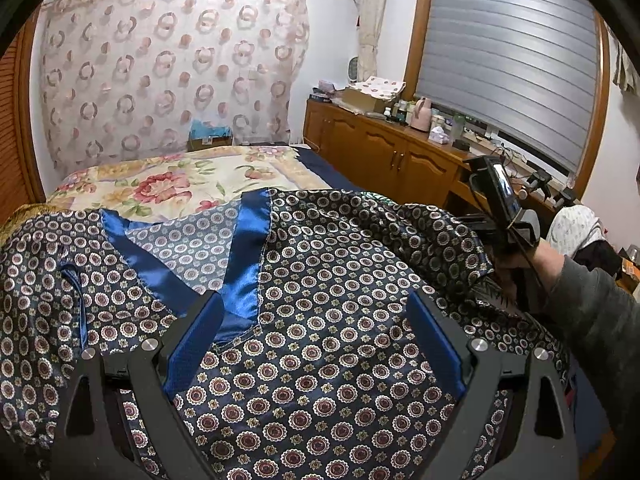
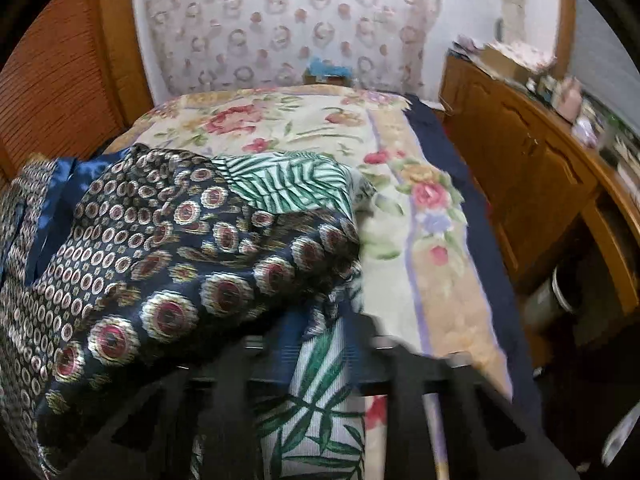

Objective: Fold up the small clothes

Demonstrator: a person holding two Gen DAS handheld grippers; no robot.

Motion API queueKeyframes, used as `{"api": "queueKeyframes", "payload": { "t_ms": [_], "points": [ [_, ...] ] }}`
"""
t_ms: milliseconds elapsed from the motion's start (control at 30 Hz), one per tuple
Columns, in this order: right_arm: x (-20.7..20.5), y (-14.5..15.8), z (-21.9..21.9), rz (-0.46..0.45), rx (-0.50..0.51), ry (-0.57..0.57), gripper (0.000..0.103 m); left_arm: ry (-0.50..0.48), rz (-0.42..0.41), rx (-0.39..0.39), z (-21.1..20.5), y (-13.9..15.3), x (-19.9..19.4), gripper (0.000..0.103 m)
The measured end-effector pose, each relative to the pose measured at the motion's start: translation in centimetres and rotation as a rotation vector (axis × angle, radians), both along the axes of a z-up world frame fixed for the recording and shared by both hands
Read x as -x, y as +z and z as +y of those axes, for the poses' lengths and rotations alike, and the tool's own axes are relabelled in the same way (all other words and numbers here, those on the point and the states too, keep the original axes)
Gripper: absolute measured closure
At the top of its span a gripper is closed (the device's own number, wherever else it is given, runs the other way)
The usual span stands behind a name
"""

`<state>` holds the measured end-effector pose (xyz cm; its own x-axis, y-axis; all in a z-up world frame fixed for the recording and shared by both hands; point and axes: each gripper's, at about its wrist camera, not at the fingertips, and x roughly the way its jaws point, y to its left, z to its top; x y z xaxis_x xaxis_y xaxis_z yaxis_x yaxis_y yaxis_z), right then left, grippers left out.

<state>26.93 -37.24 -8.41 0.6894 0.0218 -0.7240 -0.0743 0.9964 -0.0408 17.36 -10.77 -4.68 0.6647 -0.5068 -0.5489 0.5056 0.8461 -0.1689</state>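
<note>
Bedroom bed (image 1: 168, 184) is draped with a patterned satin top (image 1: 320, 300), judged light and slippery. Left gripper (image 1: 316, 340) is spread above it; right gripper (image 2: 320, 344), blurred, appears pinched on its hem, the advisable hold.

Two wrist fisheyes close above the patterned garment (image 1: 320, 360), both facing the bed (image 2: 400, 216) and curtained wall (image 1: 160, 60).

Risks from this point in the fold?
1. The right hand-held gripper is shut right where the dark patterned top overlaps a leaf-print cloth; it may drag both.
2. The top looks like slippery satin and is bunched at that edge, so it could slide out or crease.
3. The left hand-held gripper is open, pinning nothing.
</note>
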Motion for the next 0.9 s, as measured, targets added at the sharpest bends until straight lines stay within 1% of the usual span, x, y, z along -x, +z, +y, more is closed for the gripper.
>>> {"api": "queueKeyframes", "payload": {
  "t_ms": [67, 167, 300, 367, 433, 567, 633, 667, 800, 867, 900],
  "points": [
    [-0.3, 0.1, 0.6, -0.020, 0.029, 0.011, 0.099, 0.001, 0.006, 0.005, 0.3, -0.2, 0.1, 0.010],
    [0.2, 0.6, 1.9, -0.059, 0.040, 0.048, 0.101, 0.010, 0.006, 0.001, 0.7, -0.3, 0.2, 0.010],
    [1.8, 2.7, 3.6, -0.142, -0.004, 0.098, 0.101, 0.022, 0.007, 0.008, 1.5, -0.3, 0.1, 0.010],
    [2.5, 4.2, 5.1, -0.184, -0.022, 0.146, 0.101, 0.034, 0.001, 0.012, 2.0, -0.2, 0.2, 0.010],
    [3.3, 5.9, 7.6, -0.225, -0.030, 0.215, 0.101, 0.046, -0.004, 0.019, 2.7, -0.1, 0.4, 0.010],
    [4.0, 7.8, 12.5, -0.269, -0.042, 0.340, 0.101, 0.063, -0.015, 0.025, 3.3, 0.4, 0.5, 0.010],
    [3.9, 8.3, 15.1, -0.275, -0.057, 0.390, 0.101, 0.068, -0.020, 0.026, 3.6, 0.5, 0.6, 0.010],
    [3.9, 8.3, 15.7, -0.274, -0.062, 0.403, 0.101, 0.071, -0.021, 0.027, 3.8, 0.5, 0.6, 0.010],
    [1.8, 7.8, 18.8, -0.248, -0.076, 0.441, 0.101, 0.079, -0.024, 0.029, 4.2, 0.6, 0.5, 0.010],
    [0.2, 7.4, 19.6, -0.232, -0.054, 0.441, 0.100, 0.086, -0.023, 0.029, 4.5, 0.5, 0.4, 0.010],
    [-0.5, 7.3, 20.2, -0.224, -0.036, 0.438, 0.097, 0.091, -0.022, 0.029, 4.8, 0.4, 0.3, 0.010]
  ]
}}
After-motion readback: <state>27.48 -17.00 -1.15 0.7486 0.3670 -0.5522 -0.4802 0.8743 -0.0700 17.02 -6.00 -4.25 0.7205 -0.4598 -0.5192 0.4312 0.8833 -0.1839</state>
